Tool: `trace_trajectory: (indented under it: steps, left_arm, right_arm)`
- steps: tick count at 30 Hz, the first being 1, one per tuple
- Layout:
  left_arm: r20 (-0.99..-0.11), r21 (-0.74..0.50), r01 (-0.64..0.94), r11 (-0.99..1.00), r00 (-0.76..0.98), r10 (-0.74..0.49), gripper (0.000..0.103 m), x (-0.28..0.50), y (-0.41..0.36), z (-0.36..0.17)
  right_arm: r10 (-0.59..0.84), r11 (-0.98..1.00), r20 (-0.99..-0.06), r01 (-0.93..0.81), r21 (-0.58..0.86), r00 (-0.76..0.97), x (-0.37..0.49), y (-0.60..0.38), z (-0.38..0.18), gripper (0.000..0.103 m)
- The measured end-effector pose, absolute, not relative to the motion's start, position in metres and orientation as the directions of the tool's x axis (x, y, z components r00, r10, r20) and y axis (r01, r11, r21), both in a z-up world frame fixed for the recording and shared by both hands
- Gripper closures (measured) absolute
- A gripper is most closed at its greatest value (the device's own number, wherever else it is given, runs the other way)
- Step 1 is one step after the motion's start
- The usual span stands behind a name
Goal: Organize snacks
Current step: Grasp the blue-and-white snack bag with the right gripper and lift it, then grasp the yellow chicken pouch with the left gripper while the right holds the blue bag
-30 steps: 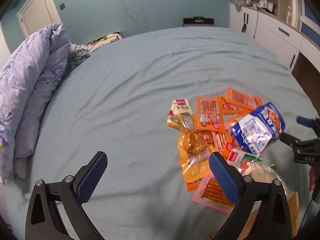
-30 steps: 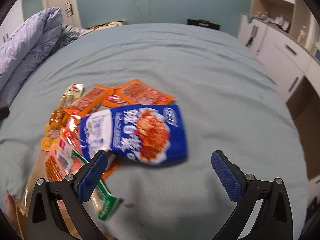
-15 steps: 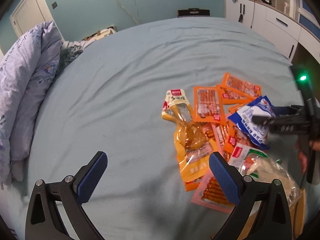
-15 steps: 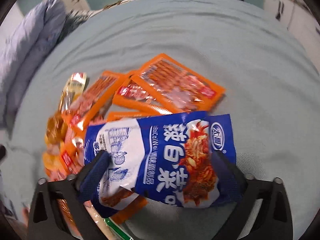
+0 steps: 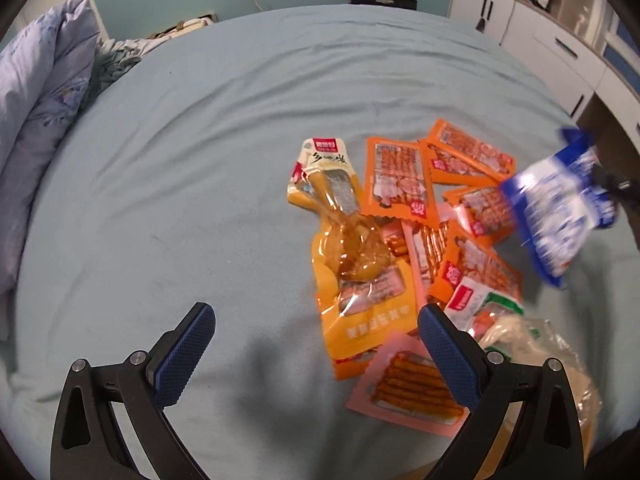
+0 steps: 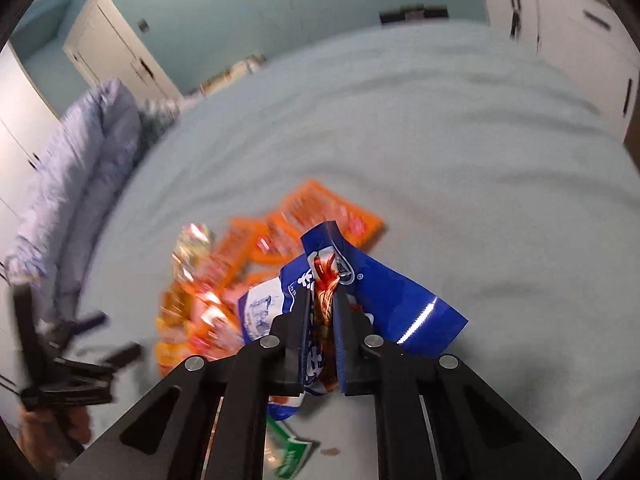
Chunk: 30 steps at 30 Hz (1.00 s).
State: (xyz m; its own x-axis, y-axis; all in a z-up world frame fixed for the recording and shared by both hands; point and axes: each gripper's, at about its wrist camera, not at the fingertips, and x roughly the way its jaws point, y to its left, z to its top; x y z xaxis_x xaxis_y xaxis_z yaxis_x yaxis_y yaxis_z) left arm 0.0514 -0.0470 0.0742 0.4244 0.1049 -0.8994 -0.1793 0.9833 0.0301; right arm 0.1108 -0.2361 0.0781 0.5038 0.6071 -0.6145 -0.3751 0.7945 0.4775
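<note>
- The right gripper [image 6: 322, 300], black with blue pads, fills the lower centre of the right wrist view; its jaws are pressed nearly together on a glossy blue-and-white snack bag [image 6: 400, 300], which crumples up between them.
- In the left wrist view that same blue-and-white snack bag [image 5: 560, 204] hangs blurred at the right edge of the frame, raised above the bed and apart from the pile.
- The left gripper [image 5: 316, 344] sits at the bottom of its own view with its jaws spread wide and nothing between them, above the pale blue bedsheet [image 5: 180, 168].
- The rest of the snacks lie in a loose heap right of centre: flat orange sausage packets [image 5: 398, 178], a yellow-and-clear chicken-foot pouch [image 5: 324, 172] at the heap's left, and a pink packet of brown sticks [image 5: 408, 388] at the lower edge beside the gripper's right pad.
- A crumpled clear plastic bag [image 5: 540, 344] lies at lower right.
- A lilac floral duvet [image 5: 44, 92] is bunched along the left edge.
</note>
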Motion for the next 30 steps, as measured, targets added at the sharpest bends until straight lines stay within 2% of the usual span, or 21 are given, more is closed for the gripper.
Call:
trace_trajectory:
  steps: [4,8,10,13,18,20,21,23,24,26,30]
  left_arm:
    - [-0.917,0.014,-0.158,0.987,0.391,0.076,0.000,0.051,-0.045,0.070]
    - [-0.947,-0.058,-0.131,0.990,0.322,-0.013,0.000,0.046,-0.047,0.061]
    - [-0.958,-0.043,-0.110,0.993,0.287,-0.010,0.000,0.043,-0.052,0.057]
    - [-0.975,-0.026,-0.067,0.997,0.222,-0.010,0.006,0.039,-0.062,0.047]
    - [-0.987,0.043,0.023,0.999,0.155,0.039,0.010,0.039,-0.085,0.021]
    - [-0.990,0.018,0.049,0.999,0.139,0.011,0.033,0.039,-0.093,0.011]
    - [-0.990,-0.017,0.052,0.998,0.142,-0.024,0.039,0.039,-0.095,0.012]
    - [-0.987,-0.073,0.048,0.996,0.140,-0.079,0.063,0.039,-0.098,0.014]
    - [-0.986,-0.068,0.044,0.997,0.148,-0.074,0.070,0.038,-0.099,0.016]
    - [-0.985,-0.030,0.038,0.999,0.170,-0.036,0.103,0.036,-0.101,0.018]
    - [-0.985,-0.091,-0.017,0.996,0.148,-0.088,0.103,0.035,-0.090,0.017]
  right_arm:
    - [0.633,0.769,-0.509,-0.401,0.498,0.583,0.080,-0.263,0.119,0.095]
    - [0.666,0.736,-0.427,-0.443,0.513,0.612,0.045,-0.282,0.148,0.095]
    - [0.681,0.719,-0.386,-0.469,0.512,0.622,0.024,-0.289,0.159,0.095]
    - [0.699,0.700,-0.363,-0.487,0.523,0.616,0.002,-0.293,0.149,0.095]
    - [0.700,0.698,-0.398,-0.452,0.555,0.593,-0.027,-0.318,0.115,0.095]
    - [0.702,0.693,-0.405,-0.429,0.580,0.586,-0.029,-0.325,0.112,0.095]
    - [0.698,0.697,-0.413,-0.421,0.580,0.585,-0.029,-0.327,0.115,0.095]
    - [0.693,0.701,-0.420,-0.412,0.582,0.586,-0.023,-0.329,0.124,0.095]
    - [0.693,0.700,-0.421,-0.409,0.585,0.584,-0.020,-0.326,0.130,0.095]
    - [0.693,0.701,-0.424,-0.408,0.585,0.584,-0.014,-0.322,0.134,0.095]
    - [0.688,0.709,-0.444,-0.403,0.579,0.573,-0.008,-0.318,0.133,0.095]
